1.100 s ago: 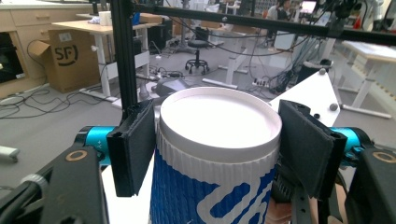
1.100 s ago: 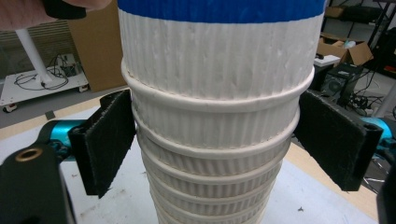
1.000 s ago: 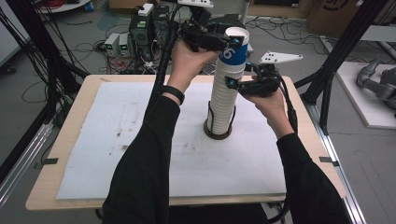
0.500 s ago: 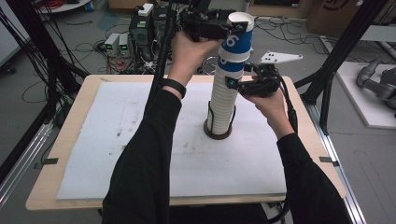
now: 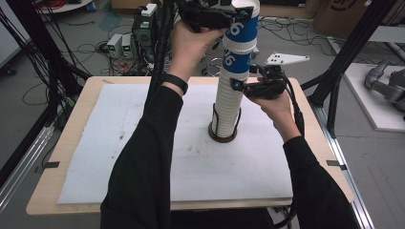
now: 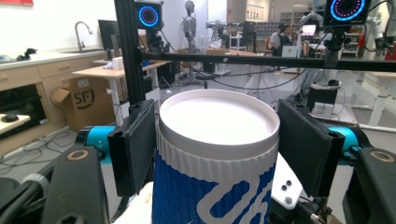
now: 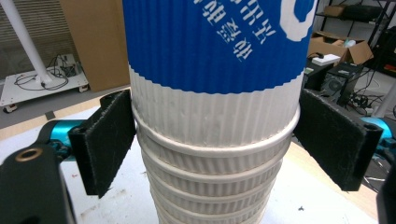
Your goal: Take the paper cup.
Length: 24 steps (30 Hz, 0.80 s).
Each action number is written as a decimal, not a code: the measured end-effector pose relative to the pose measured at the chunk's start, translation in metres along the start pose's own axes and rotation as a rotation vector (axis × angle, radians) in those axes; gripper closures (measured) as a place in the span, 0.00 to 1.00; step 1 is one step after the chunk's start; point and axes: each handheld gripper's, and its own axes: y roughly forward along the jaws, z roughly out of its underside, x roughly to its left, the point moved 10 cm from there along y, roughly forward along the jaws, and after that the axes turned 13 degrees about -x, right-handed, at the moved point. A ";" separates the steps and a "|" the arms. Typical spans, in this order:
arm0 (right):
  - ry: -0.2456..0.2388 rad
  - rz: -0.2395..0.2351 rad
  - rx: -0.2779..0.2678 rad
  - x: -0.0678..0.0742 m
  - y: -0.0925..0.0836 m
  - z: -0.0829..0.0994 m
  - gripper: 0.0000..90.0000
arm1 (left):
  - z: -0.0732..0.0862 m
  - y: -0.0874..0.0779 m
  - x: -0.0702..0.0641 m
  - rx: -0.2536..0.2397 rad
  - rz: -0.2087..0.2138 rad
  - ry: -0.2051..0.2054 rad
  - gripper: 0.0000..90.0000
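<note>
— Which step is this?

— Pulling the top cup (image 5: 241, 26) off the stack of cups (image 5: 228, 102) that stands in a dark ring holder (image 5: 223, 136) near the middle of the desk (image 5: 71, 191). The left claw (image 5: 237, 14) is clamped on that cup just under its rim; in the left gripper view both pads (image 6: 134, 144) press its ribbed white band (image 6: 215, 161).

— And the right claw (image 5: 244, 85)?

— Partway down the stack, closed on the rims below the blue cup; in the right gripper view its pads (image 7: 105, 140) sit against the nested rims (image 7: 212, 154), steadying the column.

— Is the cup free yet?

— I judge not quite; its base looks seated in the next blue cup (image 5: 234, 59).

— So the next move?

— A straight upward lift with the left claw, kept in line with the stack, while the right one holds firm so that no second cup rides up.
</note>
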 end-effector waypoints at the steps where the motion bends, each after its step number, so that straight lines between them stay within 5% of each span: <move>1: -0.001 0.000 0.000 0.000 0.000 0.000 0.15 | -0.002 -0.001 0.000 -0.003 -0.005 0.006 0.34; 12: 0.002 0.000 0.000 0.000 0.000 0.000 0.15 | -0.019 -0.023 -0.006 -0.009 -0.009 0.030 0.34; 24: 0.000 0.002 0.007 0.000 0.000 0.001 0.15 | -0.014 -0.065 -0.013 0.026 -0.016 0.045 0.34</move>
